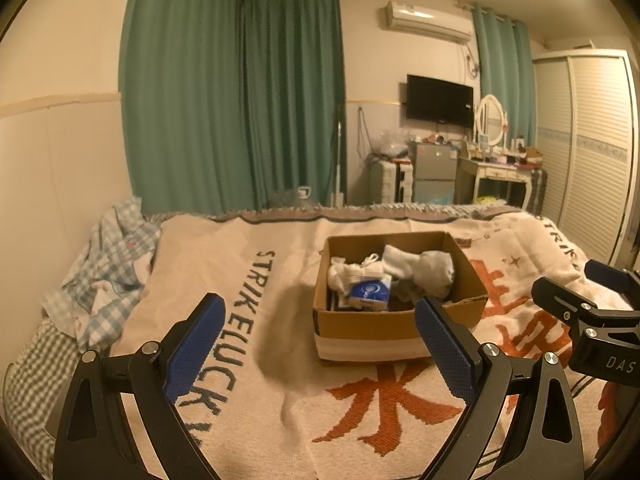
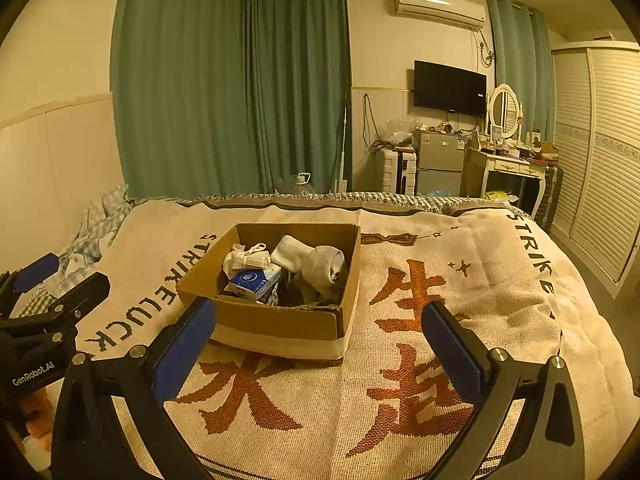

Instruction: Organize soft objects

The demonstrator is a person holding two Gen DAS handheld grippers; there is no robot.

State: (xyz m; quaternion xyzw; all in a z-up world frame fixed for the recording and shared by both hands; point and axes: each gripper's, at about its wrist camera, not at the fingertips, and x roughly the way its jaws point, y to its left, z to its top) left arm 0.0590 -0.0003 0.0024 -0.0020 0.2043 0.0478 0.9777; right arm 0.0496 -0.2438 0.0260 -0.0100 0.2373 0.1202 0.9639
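A cardboard box (image 1: 360, 326) stands on the bed's beige blanket (image 1: 280, 380); it also shows in the right wrist view (image 2: 280, 322). In it lie rolled white socks (image 1: 420, 270), a tied white bundle (image 1: 360, 268) and a blue-and-white tissue pack (image 1: 368, 292). The same socks (image 2: 312, 260) and pack (image 2: 252, 280) show in the right wrist view. My left gripper (image 1: 320, 320) is open and empty, held above the blanket in front of the box. My right gripper (image 2: 320, 324) is open and empty, just right of the left one.
A crumpled blue checked cloth (image 1: 108, 272) lies at the bed's left edge by the wall. Green curtains (image 1: 232, 100) hang behind the bed. A dresser with a mirror (image 2: 508, 160), a small fridge (image 2: 440, 164) and a wardrobe (image 2: 600, 152) stand at the far right.
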